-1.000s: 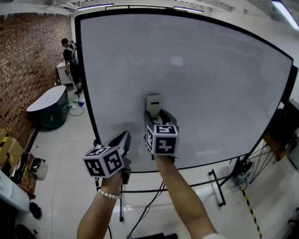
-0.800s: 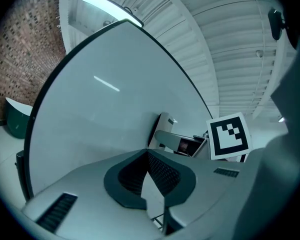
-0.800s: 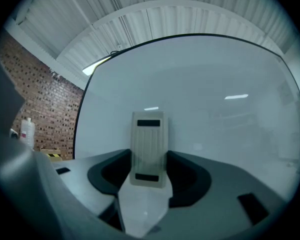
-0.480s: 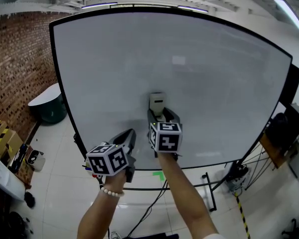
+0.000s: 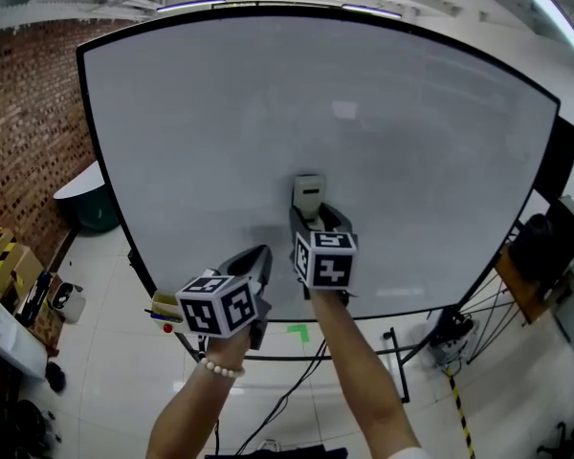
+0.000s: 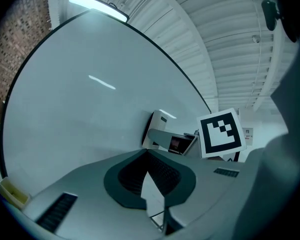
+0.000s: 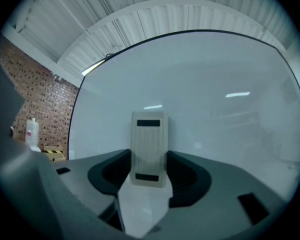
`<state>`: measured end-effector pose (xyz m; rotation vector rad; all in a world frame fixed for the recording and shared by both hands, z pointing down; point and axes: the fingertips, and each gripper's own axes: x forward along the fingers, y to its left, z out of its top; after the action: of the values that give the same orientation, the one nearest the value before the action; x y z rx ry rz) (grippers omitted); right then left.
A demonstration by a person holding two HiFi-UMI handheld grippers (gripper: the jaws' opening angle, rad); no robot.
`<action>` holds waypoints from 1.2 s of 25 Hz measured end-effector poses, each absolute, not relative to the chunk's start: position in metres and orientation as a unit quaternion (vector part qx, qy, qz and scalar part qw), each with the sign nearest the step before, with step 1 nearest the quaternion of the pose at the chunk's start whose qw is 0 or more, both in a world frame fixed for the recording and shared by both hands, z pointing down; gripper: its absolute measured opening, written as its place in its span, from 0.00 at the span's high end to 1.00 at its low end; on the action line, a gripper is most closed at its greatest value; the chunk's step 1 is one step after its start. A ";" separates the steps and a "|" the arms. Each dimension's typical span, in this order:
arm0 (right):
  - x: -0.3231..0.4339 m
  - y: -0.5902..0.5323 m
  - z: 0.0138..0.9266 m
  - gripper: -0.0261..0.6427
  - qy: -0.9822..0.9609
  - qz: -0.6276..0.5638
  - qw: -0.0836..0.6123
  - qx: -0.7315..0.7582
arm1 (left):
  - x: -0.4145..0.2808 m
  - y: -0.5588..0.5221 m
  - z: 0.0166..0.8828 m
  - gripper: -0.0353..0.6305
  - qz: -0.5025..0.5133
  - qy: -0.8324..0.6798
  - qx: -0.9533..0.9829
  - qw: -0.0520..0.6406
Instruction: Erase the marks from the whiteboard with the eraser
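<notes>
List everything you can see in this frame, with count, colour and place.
whiteboard: 1, white with a black frame, upright on a stand, fills the middle; no marks show
eraser: 1, pale beige, flat against the whiteboard near its centre
brick wall: 1, red-brown, far left
ceiling lights: several, white strips, overhead
tape mark: 1, green, on the floor under the whiteboard
bracelet: 1, white beads, on the left wrist
left tool: 1, grey with a black-and-white marker cube, near the whiteboard's lower edge, jaws together, holding nothing
right tool: 1, grey with a marker cube, jaws closed on the eraser
</notes>
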<state>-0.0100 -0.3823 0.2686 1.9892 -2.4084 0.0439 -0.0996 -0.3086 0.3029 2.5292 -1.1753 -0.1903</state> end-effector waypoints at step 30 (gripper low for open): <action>0.263 -0.352 0.263 0.59 -0.774 -0.005 0.022 0.632 | 0.194 -0.319 0.290 0.97 -0.078 -0.330 0.926 0.167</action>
<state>0.2629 -0.3523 0.2625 1.9590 -2.3986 -0.0151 0.1942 -0.3194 0.2903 2.6353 -0.9400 -0.2229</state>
